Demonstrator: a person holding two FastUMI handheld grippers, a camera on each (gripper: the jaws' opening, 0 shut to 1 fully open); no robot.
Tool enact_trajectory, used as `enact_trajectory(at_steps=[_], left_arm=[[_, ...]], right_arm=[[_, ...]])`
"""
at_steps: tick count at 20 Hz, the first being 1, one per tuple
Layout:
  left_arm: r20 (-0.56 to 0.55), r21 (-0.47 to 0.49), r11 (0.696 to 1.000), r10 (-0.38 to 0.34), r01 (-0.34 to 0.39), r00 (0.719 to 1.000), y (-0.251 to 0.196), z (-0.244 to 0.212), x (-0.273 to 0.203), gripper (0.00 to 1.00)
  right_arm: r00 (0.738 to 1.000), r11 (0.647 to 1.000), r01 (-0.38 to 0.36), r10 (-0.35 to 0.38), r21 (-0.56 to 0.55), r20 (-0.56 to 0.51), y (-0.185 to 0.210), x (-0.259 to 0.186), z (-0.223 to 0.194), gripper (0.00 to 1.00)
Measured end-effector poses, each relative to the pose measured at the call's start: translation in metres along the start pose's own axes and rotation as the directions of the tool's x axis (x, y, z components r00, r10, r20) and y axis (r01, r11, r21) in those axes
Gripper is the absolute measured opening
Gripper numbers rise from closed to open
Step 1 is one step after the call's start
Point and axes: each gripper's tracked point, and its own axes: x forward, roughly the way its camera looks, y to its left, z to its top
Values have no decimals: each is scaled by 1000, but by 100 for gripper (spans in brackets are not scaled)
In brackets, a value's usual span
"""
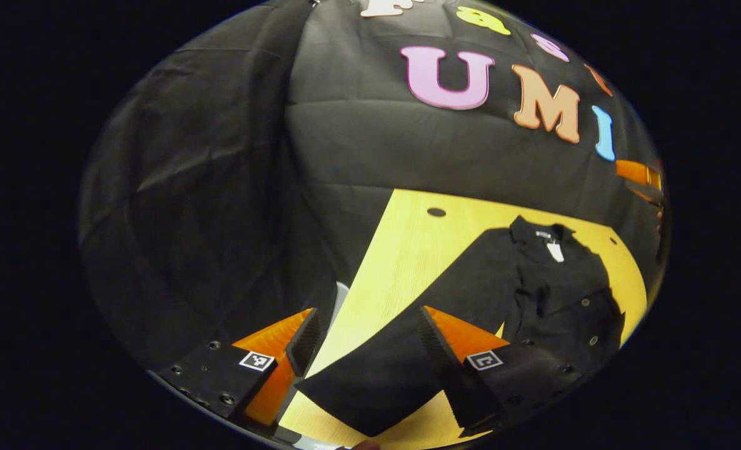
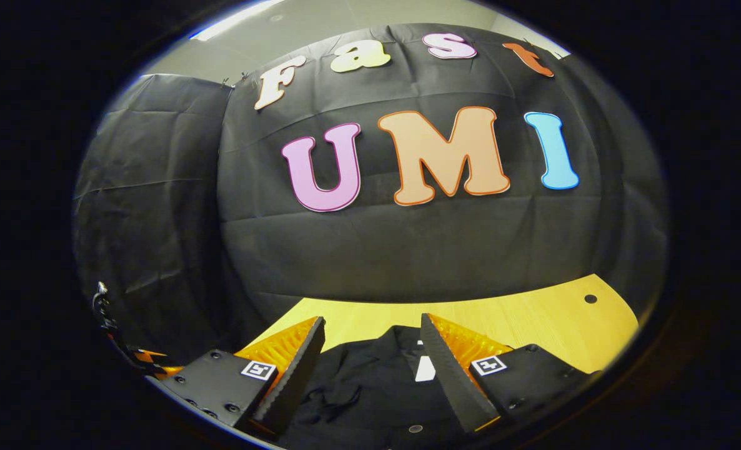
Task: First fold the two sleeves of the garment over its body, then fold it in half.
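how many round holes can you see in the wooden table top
2 in the left gripper view: one hole near the table's far edge, left of the black garment, and another hole right of its collar. The garment may hide more.

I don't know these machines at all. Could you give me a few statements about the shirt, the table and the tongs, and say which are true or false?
1. The garment is dark. True.
2. The table is glass. False: it is light wood.
3. The left tongs are open. True.
4. The garment hangs on the wall. False: it lies on the table.
5. The right tongs are clamped on the garment. False: they are open above it.
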Motion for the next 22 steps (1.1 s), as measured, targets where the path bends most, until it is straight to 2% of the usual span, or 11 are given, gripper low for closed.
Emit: enact_trajectory(at_steps=[4, 6, 7, 10, 13, 15, 16, 17, 18, 21, 22], left_arm=[[-114, 13, 1000, 2, 0, 993, -2, -44, 12, 96], [-165, -7, 1000, 7, -8, 986, -4, -61, 18, 95], [-178, -19, 1000, 8, -11, 984, -4, -67, 20, 95], [-219, -51, 998, 12, -24, 976, -5, -83, 26, 95], [-255, -47, 998, 28, -42, 966, -6, -97, 29, 95], [-229, -28, 999, 31, -39, 973, -8, -94, 28, 96], [-230, -31, 999, 28, -36, 973, -7, -97, 27, 96], [-213, -45, 998, 29, -39, 977, -7, -95, 28, 96], [-207, -46, 998, 24, -34, 978, -10, -94, 26, 95], [-175, -79, 995, 50, -64, 983, -12, -91, 34, 10], [-187, -95, 992, 68, -87, 980, -10, -93, 32, 5]], right_arm=[[999, 999, 34, -34, -4, -28, -8, -3, -8, 97], [998, 999, 50, -50, -16, -34, -18, -11, -12, 93], [998, 998, 56, -57, -22, -36, -21, -14, -13, 97], [997, 997, 70, -71, -31, -42, -27, -14, -14, 94], [996, 997, 75, -76, -36, -44, -32, -16, -13, 97], [996, 996, 75, -77, -42, -46, -35, -16, -13, 100], [996, 996, 74, -76, -45, -49, -37, -17, -14, 94], [996, 996, 72, -74, -50, -53, -38, -18, -15, 94], [996, 996, 72, -75, -58, -57, -40, -20, -17, 97], [996, 995, 70, -74, -72, -57, -47, -27, -19, 97], [996, 995, 69, -73, -73, -57, -49, -30, -21, 97]])
